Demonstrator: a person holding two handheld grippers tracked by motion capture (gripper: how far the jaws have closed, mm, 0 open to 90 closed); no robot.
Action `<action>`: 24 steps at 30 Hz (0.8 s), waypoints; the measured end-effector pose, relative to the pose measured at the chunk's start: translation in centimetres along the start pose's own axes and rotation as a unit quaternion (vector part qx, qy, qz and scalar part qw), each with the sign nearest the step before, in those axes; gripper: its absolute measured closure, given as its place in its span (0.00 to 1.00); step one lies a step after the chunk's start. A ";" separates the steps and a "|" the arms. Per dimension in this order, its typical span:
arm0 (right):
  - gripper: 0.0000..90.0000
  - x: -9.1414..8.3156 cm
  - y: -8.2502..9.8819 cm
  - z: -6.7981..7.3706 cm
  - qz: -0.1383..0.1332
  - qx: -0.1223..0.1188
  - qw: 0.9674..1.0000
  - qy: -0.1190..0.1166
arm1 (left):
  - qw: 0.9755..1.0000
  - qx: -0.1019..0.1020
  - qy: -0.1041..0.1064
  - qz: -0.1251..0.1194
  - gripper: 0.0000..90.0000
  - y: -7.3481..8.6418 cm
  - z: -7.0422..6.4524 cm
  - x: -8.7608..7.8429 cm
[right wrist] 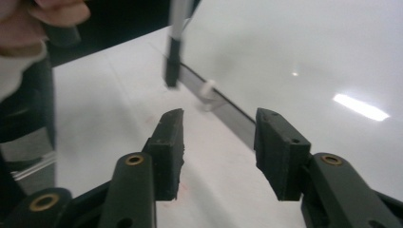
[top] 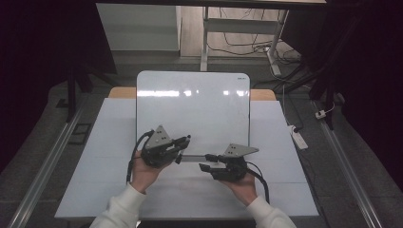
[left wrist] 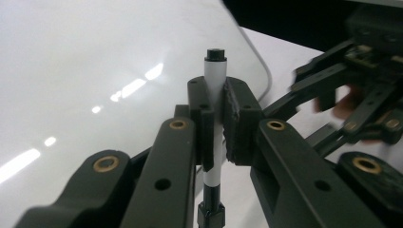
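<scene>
Two tongs work over the glossy white rectangular whiteboard (top: 192, 107) on the pale desk (top: 109, 142) in the high view: the left tongs (top: 184, 142) at the board's near edge, the right tongs (top: 205, 161) just below that edge.

Left gripper view: the left tongs (left wrist: 216, 118) are clamped on a slim white marker with black ends (left wrist: 215, 76), upright above the board.

Right gripper view: the right tongs (right wrist: 218, 137) stand half wide, empty, with the marker (right wrist: 173, 52) beyond them over the board's edge. Judging from this, a narrow pinch on a smooth barrel could let it swivel or slip once the tip presses down.
</scene>
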State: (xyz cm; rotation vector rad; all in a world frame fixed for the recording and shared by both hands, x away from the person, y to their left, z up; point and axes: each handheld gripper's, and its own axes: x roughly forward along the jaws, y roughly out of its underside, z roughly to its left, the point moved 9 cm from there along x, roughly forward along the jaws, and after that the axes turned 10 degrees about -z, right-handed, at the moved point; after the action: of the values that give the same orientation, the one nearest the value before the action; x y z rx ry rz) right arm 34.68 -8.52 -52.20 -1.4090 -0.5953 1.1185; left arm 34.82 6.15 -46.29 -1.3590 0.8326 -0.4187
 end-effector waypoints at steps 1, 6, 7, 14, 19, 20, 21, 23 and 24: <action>0.57 -0.3 0.0 -0.3 -0.002 -0.004 1.000 0.005 | 1.000 -0.005 -0.006 -0.002 0.91 0.0 0.4 -0.3; 0.53 -2.0 0.5 -1.9 -0.006 -0.029 0.999 0.037 | 0.999 -0.021 -0.026 -0.006 0.91 -0.1 2.2 -1.8; 0.53 -2.4 0.5 -2.2 -0.009 -0.031 0.999 0.042 | 0.999 -0.023 -0.030 -0.006 0.91 -0.1 2.5 -2.0; 0.52 -5.7 1.1 -4.8 -0.017 -0.042 0.995 0.088 | 0.998 -0.035 -0.053 -0.005 0.91 -0.1 4.2 -3.5; 0.52 -8.1 2.1 -6.4 -0.013 -0.043 0.992 0.120 | 0.997 -0.042 -0.065 -0.002 0.91 0.0 5.2 -4.3; 0.52 -8.5 2.3 -6.7 -0.013 -0.042 0.991 0.126 | 0.997 -0.044 -0.068 -0.002 0.91 0.0 5.4 -4.4; 0.52 -8.9 2.4 -6.9 -0.013 -0.040 0.991 0.130 | 0.997 -0.045 -0.069 0.001 0.91 0.1 5.5 -4.5; 0.52 -9.8 2.8 -7.4 -0.012 -0.038 0.989 0.142 | 0.996 -0.047 -0.074 0.006 0.91 0.3 5.9 -4.6; 0.52 -10.1 2.9 -7.7 -0.010 -0.037 0.988 0.147 | 0.996 -0.049 -0.076 0.009 0.91 0.4 6.1 -4.6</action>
State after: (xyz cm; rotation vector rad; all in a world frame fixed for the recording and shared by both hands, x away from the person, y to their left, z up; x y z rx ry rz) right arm 36.49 -21.40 -53.20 -1.5932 -0.4417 0.8574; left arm 36.17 13.62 -45.43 -1.4530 0.7469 -0.2601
